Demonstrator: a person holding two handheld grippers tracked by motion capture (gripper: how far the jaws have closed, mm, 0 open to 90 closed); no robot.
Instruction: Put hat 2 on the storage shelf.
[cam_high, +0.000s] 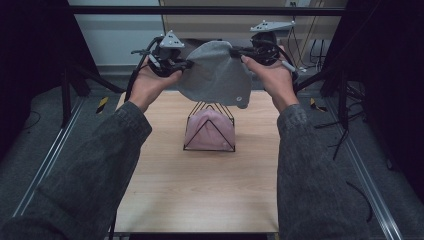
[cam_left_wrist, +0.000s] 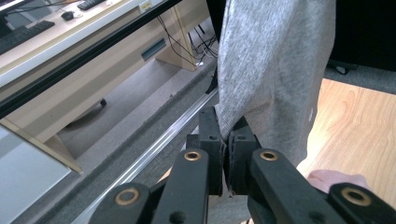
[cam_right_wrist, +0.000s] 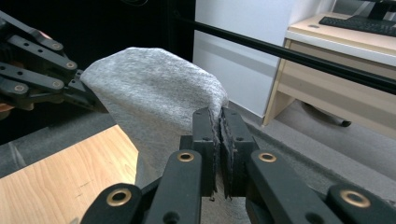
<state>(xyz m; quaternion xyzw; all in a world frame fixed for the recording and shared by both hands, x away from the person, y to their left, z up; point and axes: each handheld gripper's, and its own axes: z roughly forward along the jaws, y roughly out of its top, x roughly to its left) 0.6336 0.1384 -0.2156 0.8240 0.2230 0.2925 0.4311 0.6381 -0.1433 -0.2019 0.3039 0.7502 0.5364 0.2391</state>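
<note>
A grey knitted cloth (cam_high: 216, 75) hangs in the air above the far part of the wooden table (cam_high: 200, 185), stretched between both grippers. My left gripper (cam_high: 187, 64) is shut on its left edge; in the left gripper view the grey cloth (cam_left_wrist: 271, 60) rises from between the pinched jaws of the left gripper (cam_left_wrist: 227, 135). My right gripper (cam_high: 235, 51) is shut on its right edge, with the grey cloth (cam_right_wrist: 149, 93) spreading leftward from the right gripper (cam_right_wrist: 218, 122). Below the cloth stands a black wire rack (cam_high: 209, 131) holding a pink cloth (cam_high: 210, 131).
Black frame bars run across the top and down both sides of the table. Grey floor with metal rails (cam_high: 47, 160) flanks the table. Cables (cam_high: 345, 120) lie at the right. A desk with a keyboard (cam_right_wrist: 359, 23) stands beyond the frame.
</note>
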